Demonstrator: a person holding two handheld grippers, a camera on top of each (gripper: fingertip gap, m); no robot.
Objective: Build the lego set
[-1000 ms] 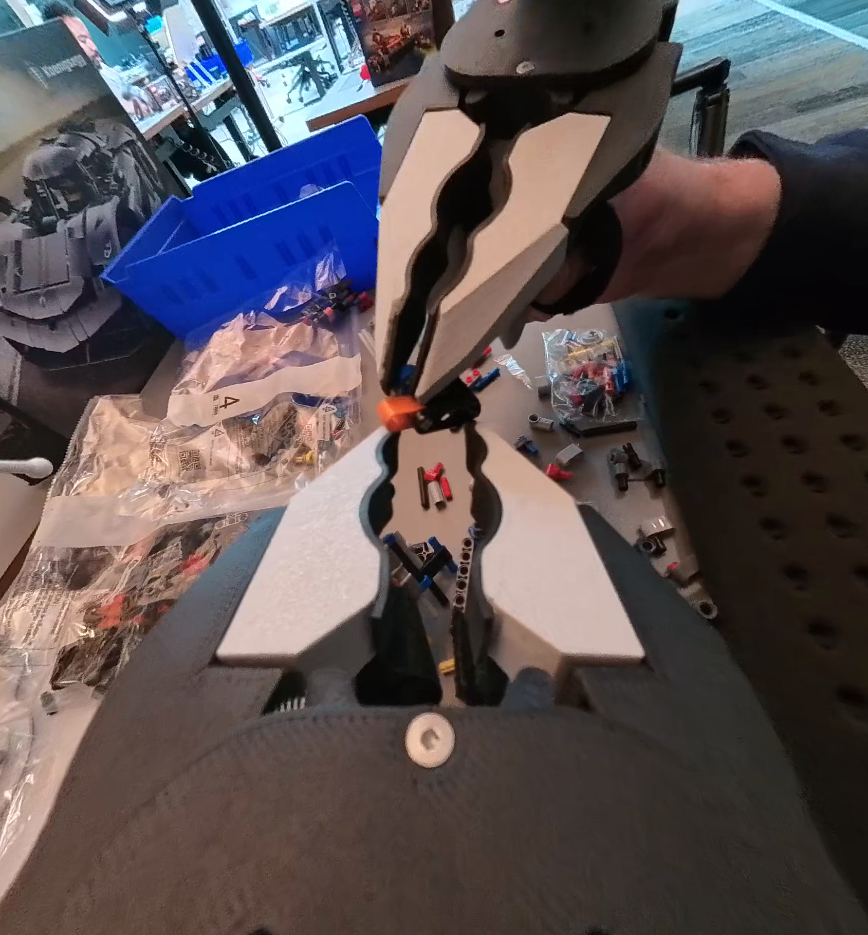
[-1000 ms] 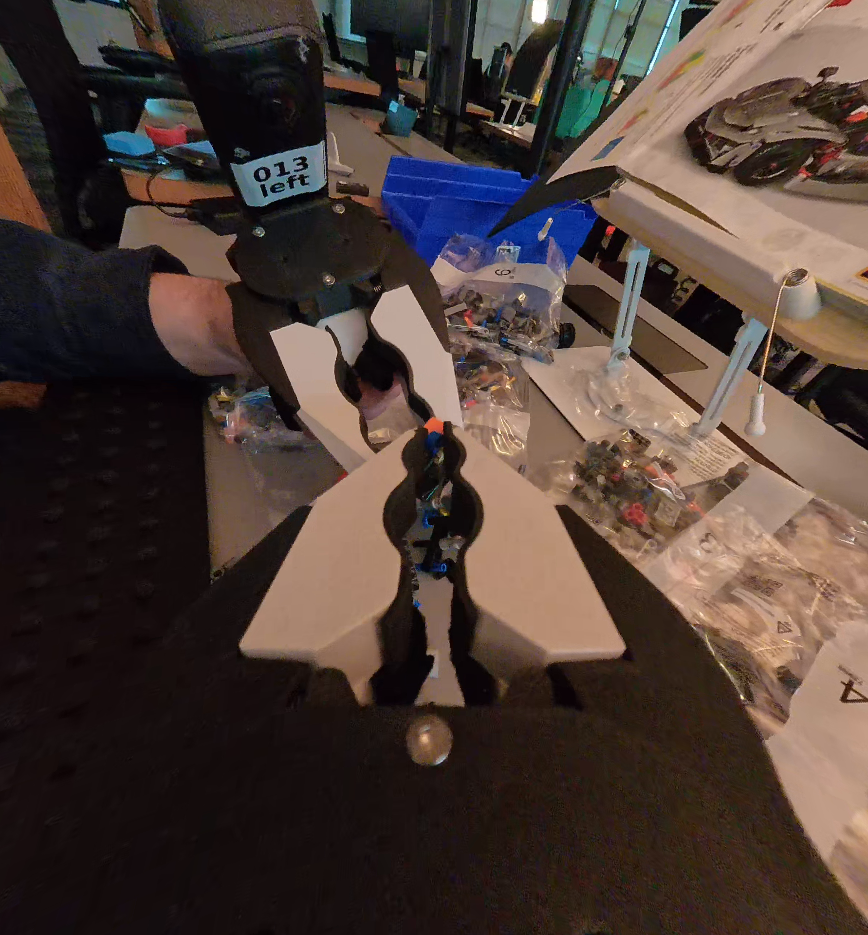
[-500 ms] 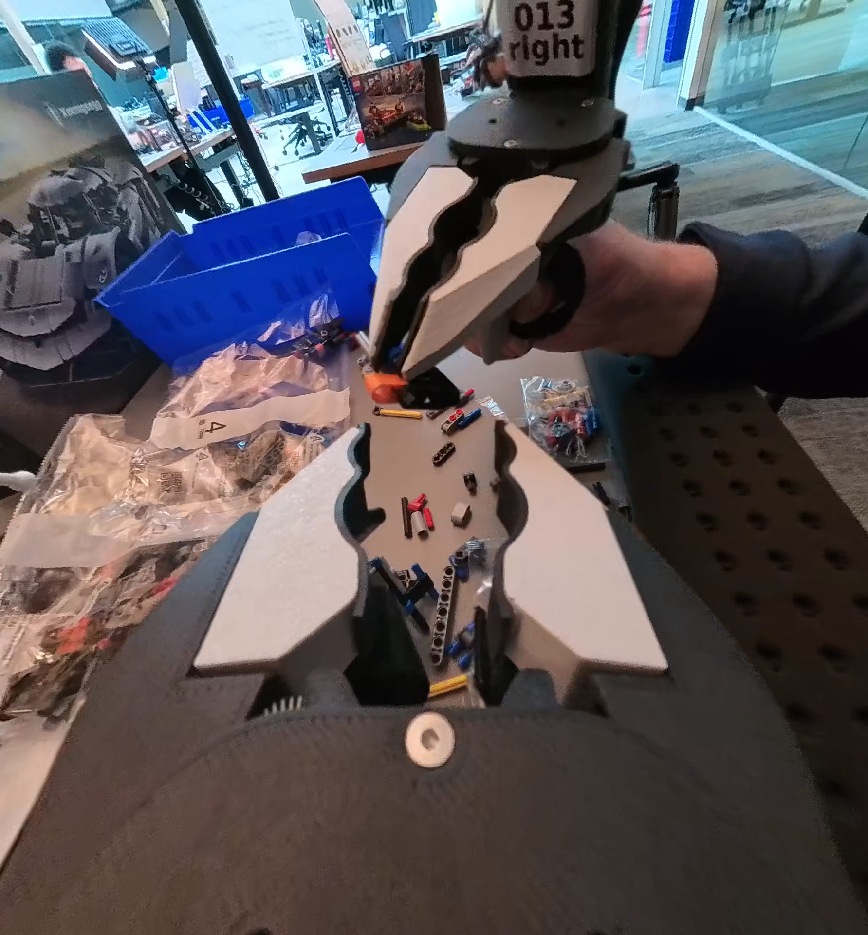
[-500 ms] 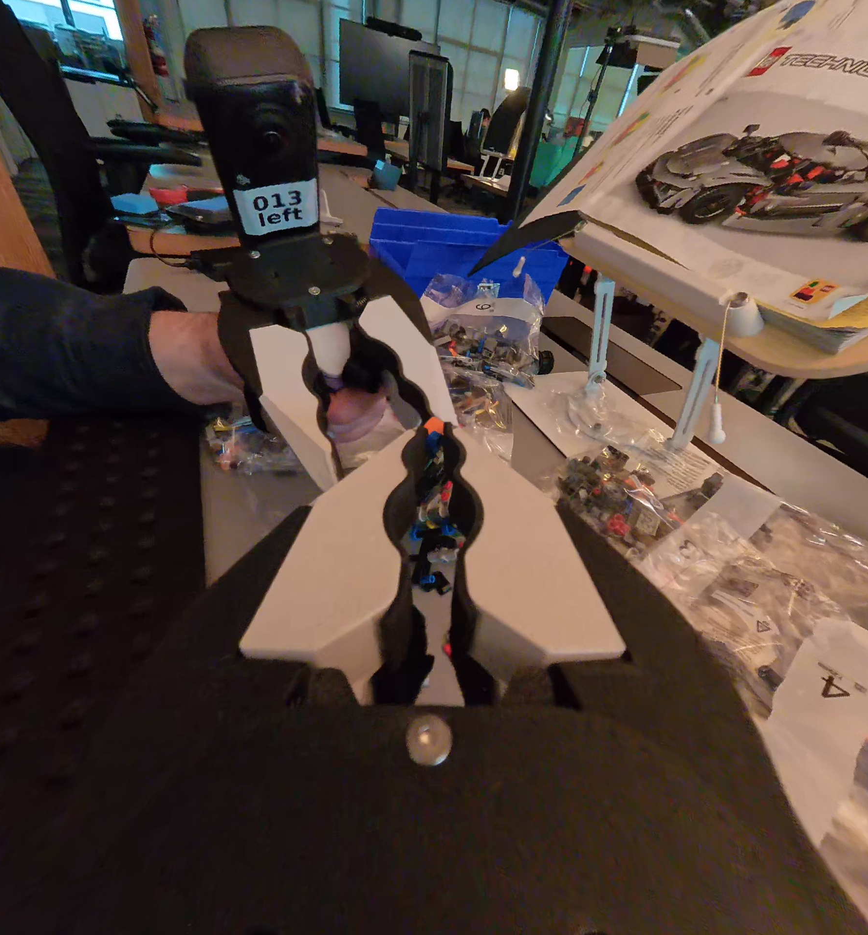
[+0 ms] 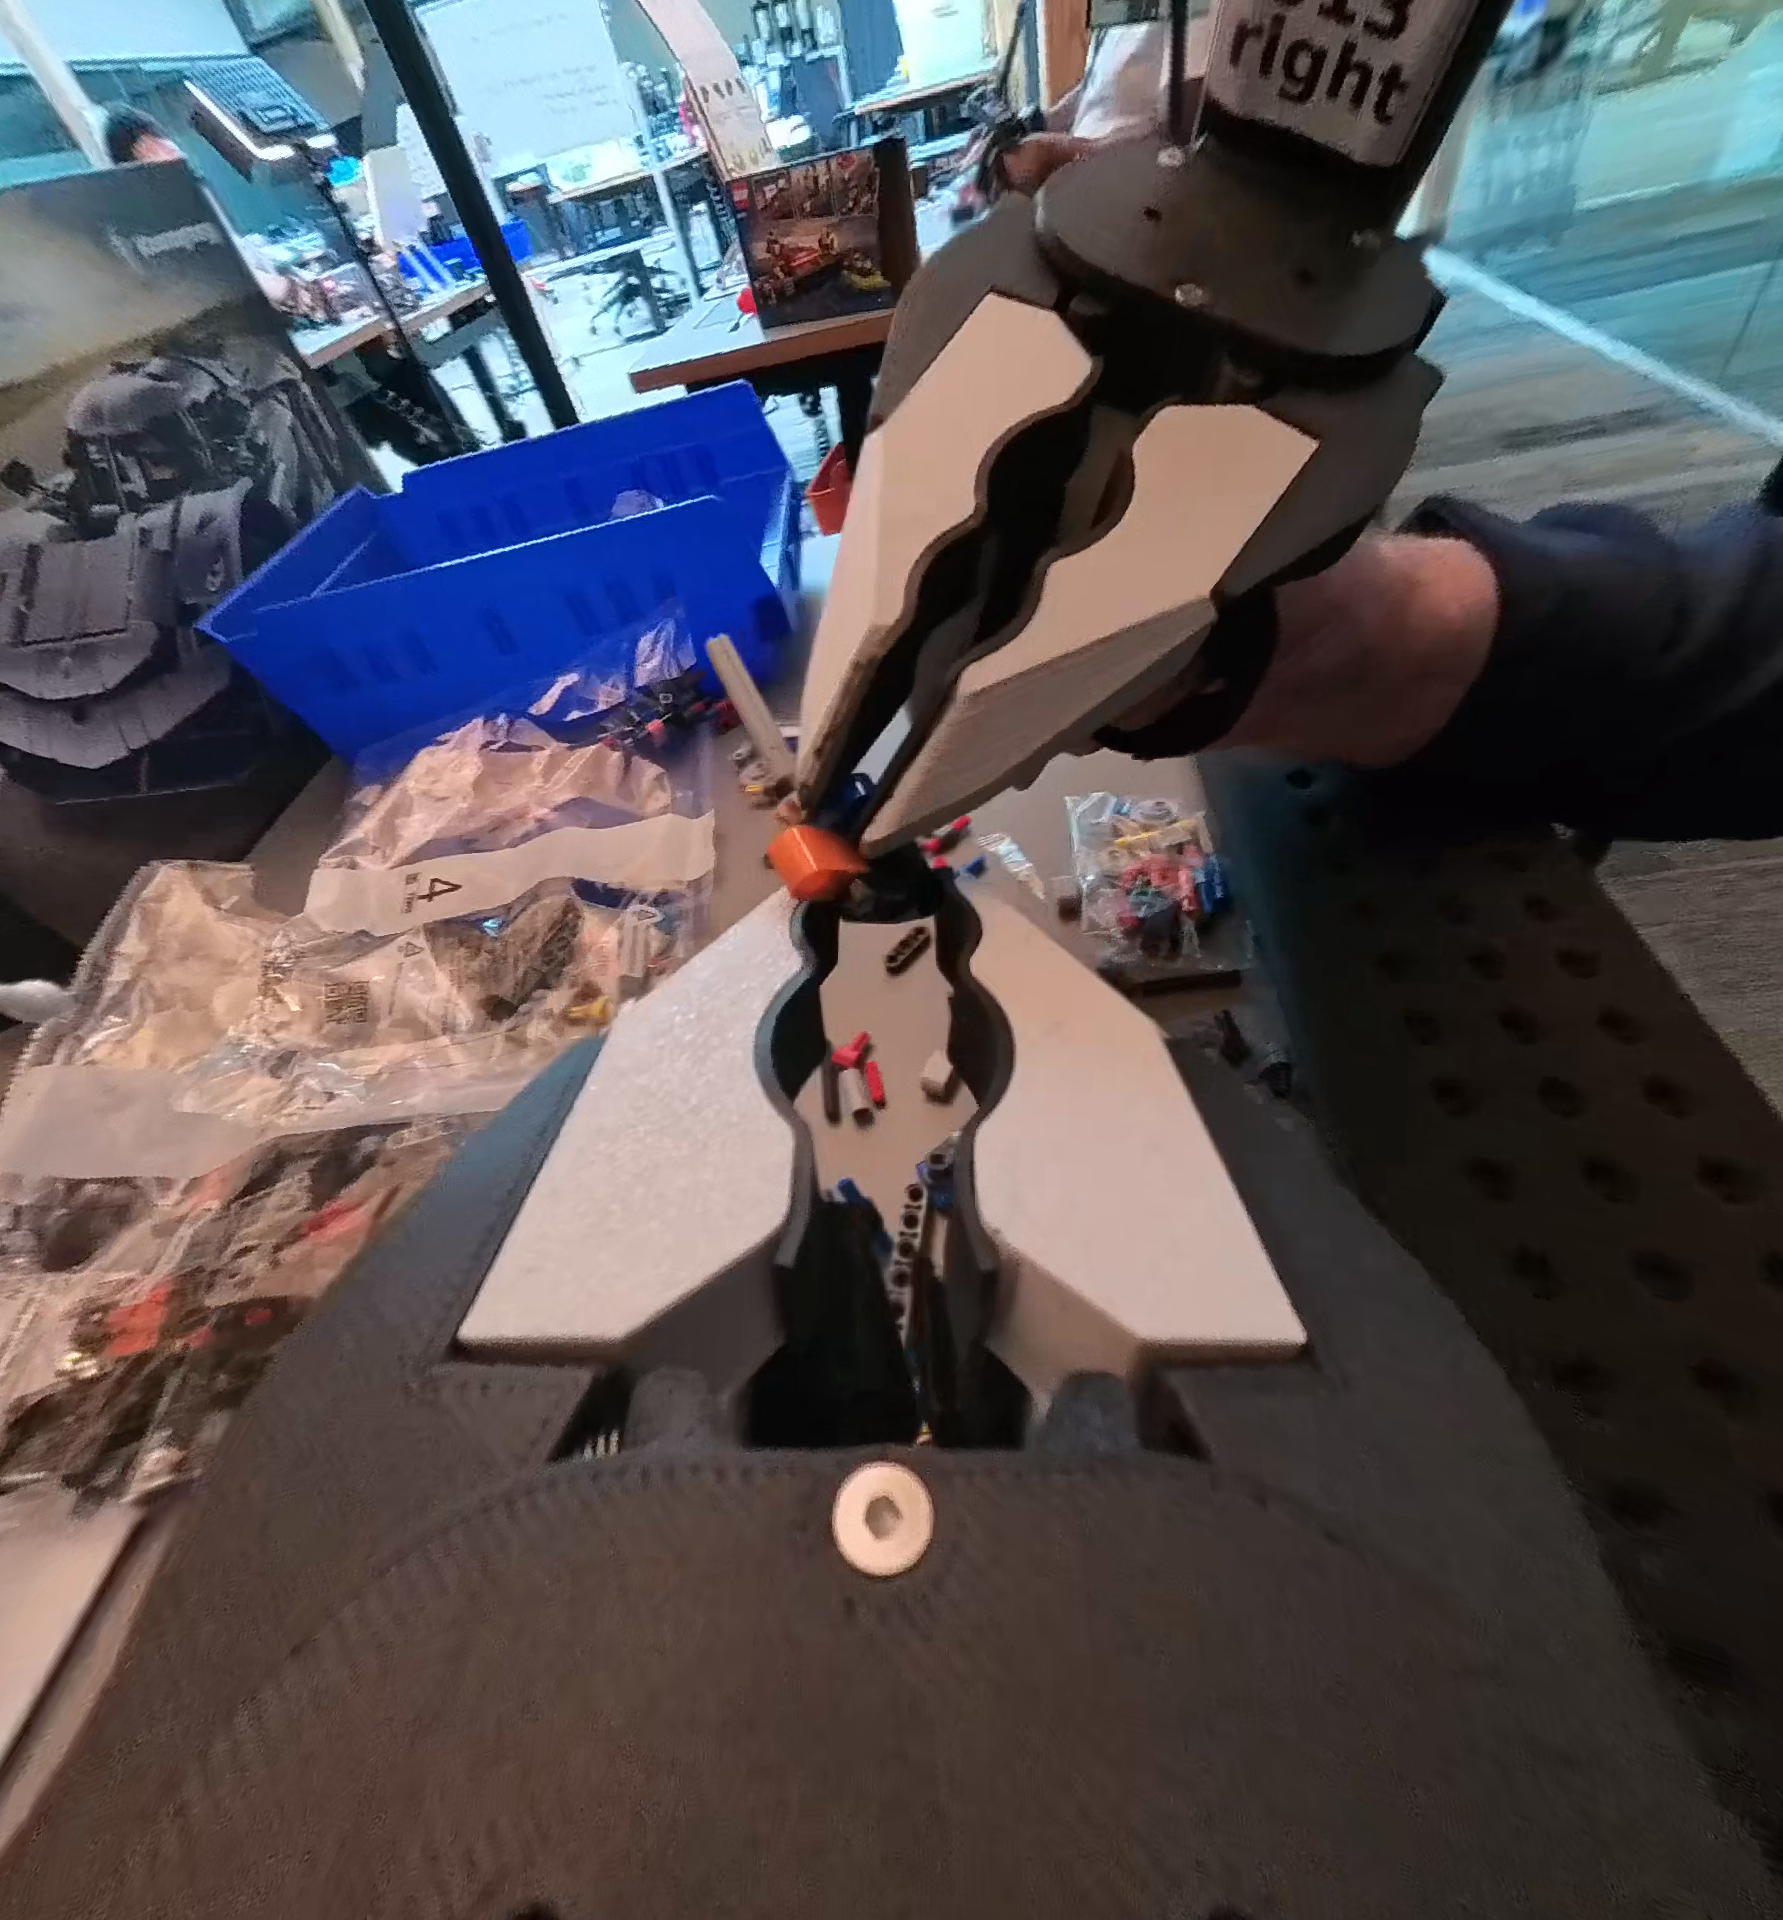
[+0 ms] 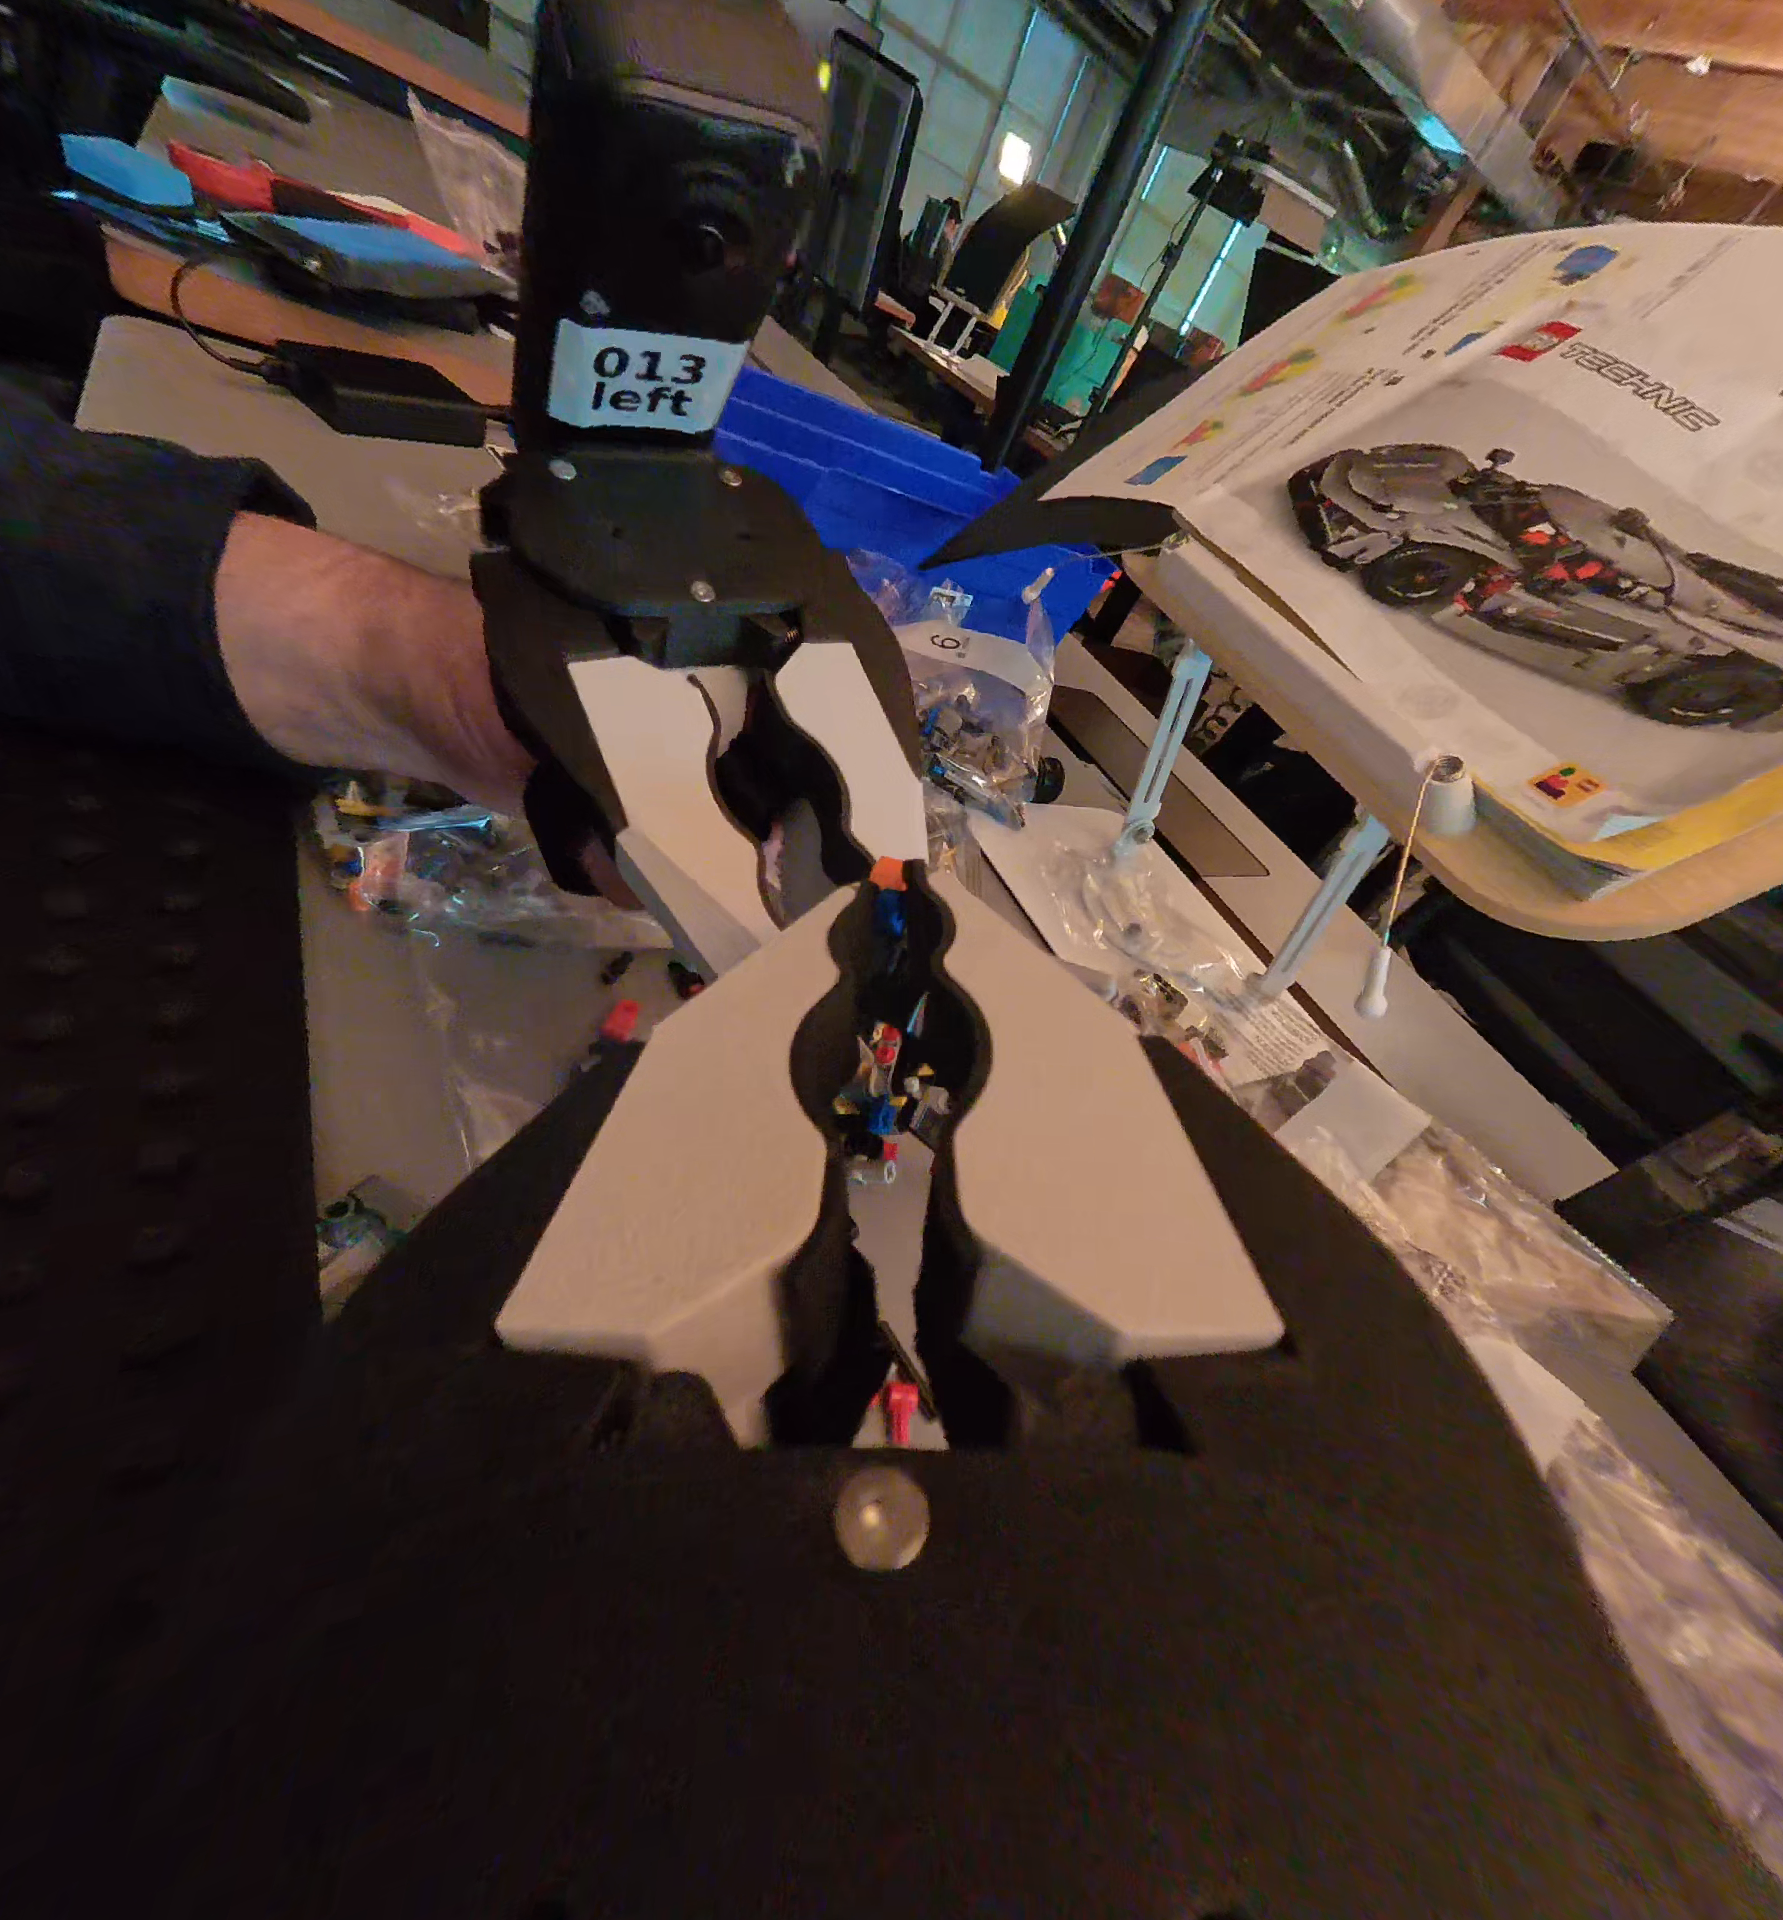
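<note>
My right gripper (image 6: 889,894) is shut on a small lego assembly: an orange piece (image 5: 814,862), a blue piece (image 5: 851,800) and a black part (image 5: 882,894) below them. In the left wrist view the right gripper (image 5: 845,821) comes down from above, held by a hand. My left gripper (image 5: 882,914) is partly open, its tips on either side of the black part; I cannot tell whether they touch it. The left gripper also shows in the right wrist view (image 6: 814,894), facing mine, with the orange piece (image 6: 887,873) between us. A grey axle (image 5: 747,696) sticks up beside the right gripper's tip.
Loose small pieces (image 5: 856,1070) lie on the grey table under the grippers. Plastic bags of parts (image 5: 451,935) lie to the left, blue bins (image 5: 554,582) behind them. A small bag (image 5: 1147,883) and a black perforated mat (image 5: 1541,1143) are right. An instruction booklet (image 6: 1489,582) rests on a stand. The tips of both grippers are at nearly the same place.
The left gripper opened wide and drew back half a second ago. It has now come back up to the assembly with its jaws narrower. The right gripper kept its hold throughout.
</note>
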